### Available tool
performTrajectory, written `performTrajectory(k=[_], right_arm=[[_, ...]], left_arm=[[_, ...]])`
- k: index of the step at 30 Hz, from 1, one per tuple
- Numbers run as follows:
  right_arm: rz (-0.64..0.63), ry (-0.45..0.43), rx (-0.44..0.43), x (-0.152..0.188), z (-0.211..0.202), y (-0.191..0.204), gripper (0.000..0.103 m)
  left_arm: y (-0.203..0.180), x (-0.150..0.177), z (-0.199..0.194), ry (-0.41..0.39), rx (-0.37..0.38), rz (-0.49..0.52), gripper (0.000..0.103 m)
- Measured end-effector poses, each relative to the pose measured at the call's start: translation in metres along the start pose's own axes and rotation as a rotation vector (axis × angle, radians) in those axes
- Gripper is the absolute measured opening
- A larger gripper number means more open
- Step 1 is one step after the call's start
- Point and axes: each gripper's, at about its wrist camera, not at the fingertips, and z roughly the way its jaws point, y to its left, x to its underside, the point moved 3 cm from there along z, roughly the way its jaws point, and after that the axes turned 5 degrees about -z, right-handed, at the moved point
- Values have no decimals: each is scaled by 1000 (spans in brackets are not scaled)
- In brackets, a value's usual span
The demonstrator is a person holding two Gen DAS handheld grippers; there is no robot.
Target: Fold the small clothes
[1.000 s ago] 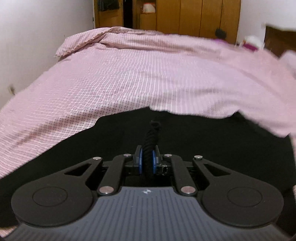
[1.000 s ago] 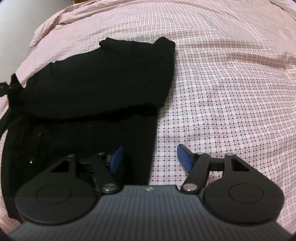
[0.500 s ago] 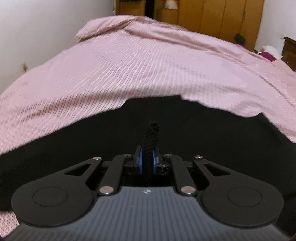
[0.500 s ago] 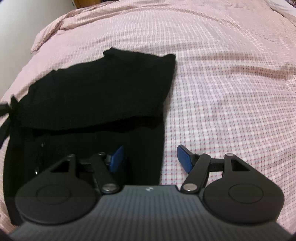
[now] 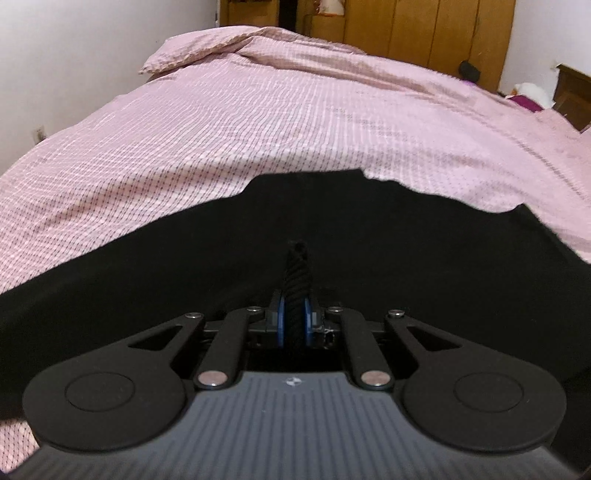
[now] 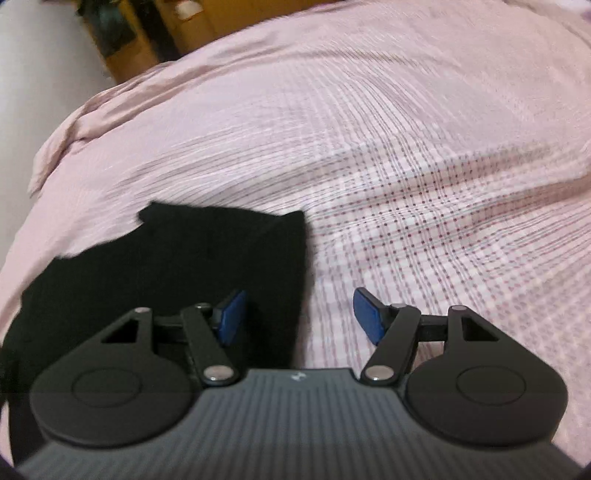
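A small black garment [image 5: 388, 240] lies spread on the pink checked bed cover. My left gripper [image 5: 294, 325] is shut on a bunched fold of its black cloth, which sticks up between the blue pads. In the right wrist view the same garment [image 6: 207, 254] lies at the lower left. My right gripper [image 6: 299, 314] is open and empty, low over the garment's right edge, with its left pad [image 6: 231, 317] over the black cloth and its right pad [image 6: 367, 314] over the bed cover.
The pink checked bed cover [image 5: 295, 122] fills most of both views. A wooden wardrobe [image 5: 424, 29] stands beyond the bed. A white wall [image 5: 74, 55] runs along the left. A wooden headboard [image 5: 572, 92] is at the far right.
My left gripper has held its grip on the cloth while its view swung. My right gripper stayed open and dropped lower and closer to the garment's right edge; its view is now blurred.
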Motion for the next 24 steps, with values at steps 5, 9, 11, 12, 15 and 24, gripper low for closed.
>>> performTrajectory(k=[5, 9, 11, 12, 15, 24], right_arm=[[-25, -86, -70, -10, 7, 9, 8], [-138, -308, -46, -16, -25, 34, 7], [-182, -350, 2, -16, -27, 43, 7], [-196, -357, 27, -17, -23, 45, 7], [-197, -306, 84, -16, 1, 43, 7], [-272, -197, 165, -9, 23, 47, 42]], left_arm=[[-7, -20, -20, -103, 33, 24, 12], [-10, -41, -29, -209, 17, 4, 12], [-10, -47, -23, -249, -21, 9, 12], [-10, -49, -15, -250, -21, 9, 12], [-11, -46, 21, -150, -35, 31, 13], [-1, -35, 56, -118, -203, 113, 71]])
